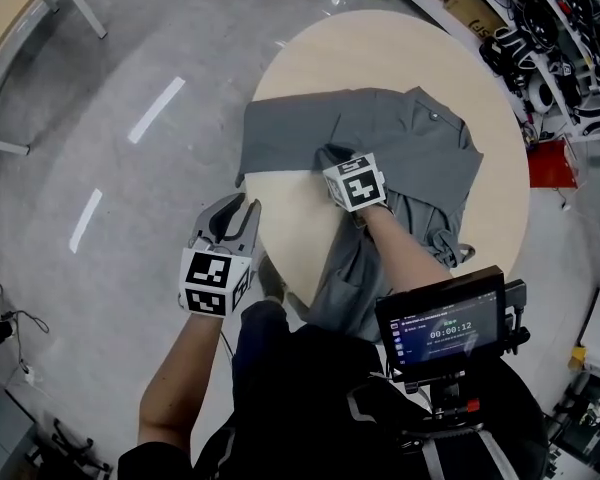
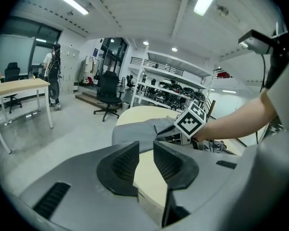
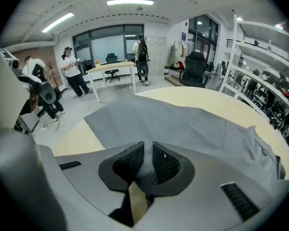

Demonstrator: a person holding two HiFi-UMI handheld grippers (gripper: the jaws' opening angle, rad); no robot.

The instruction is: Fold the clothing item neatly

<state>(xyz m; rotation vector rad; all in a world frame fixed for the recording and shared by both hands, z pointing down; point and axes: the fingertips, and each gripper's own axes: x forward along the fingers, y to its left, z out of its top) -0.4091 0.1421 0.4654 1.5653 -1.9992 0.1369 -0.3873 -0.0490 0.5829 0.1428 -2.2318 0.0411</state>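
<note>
A grey clothing item [image 1: 410, 138] lies spread and partly bunched on the round, light wooden table [image 1: 380, 48], one end hanging over the near edge. My right gripper [image 1: 327, 157] rests on its left middle part. In the right gripper view a fold of the grey fabric [image 3: 183, 124] sits pinched between the pads of the right gripper [image 3: 148, 150]. My left gripper [image 1: 242, 206] hovers off the table's left rim, above the floor. Its jaws stand a narrow gap apart with nothing in them. From the left gripper [image 2: 145, 146] I see the garment [image 2: 135, 131] and the table edge [image 2: 149, 174] ahead.
A small monitor [image 1: 442, 323] is mounted at my chest. Shelves of gear [image 1: 560, 58] stand to the table's right, with a red box [image 1: 552, 163] below them. A desk [image 1: 20, 8] is at far left, an office chair [image 2: 107, 88] beyond, and people [image 3: 72, 71] stand in the background.
</note>
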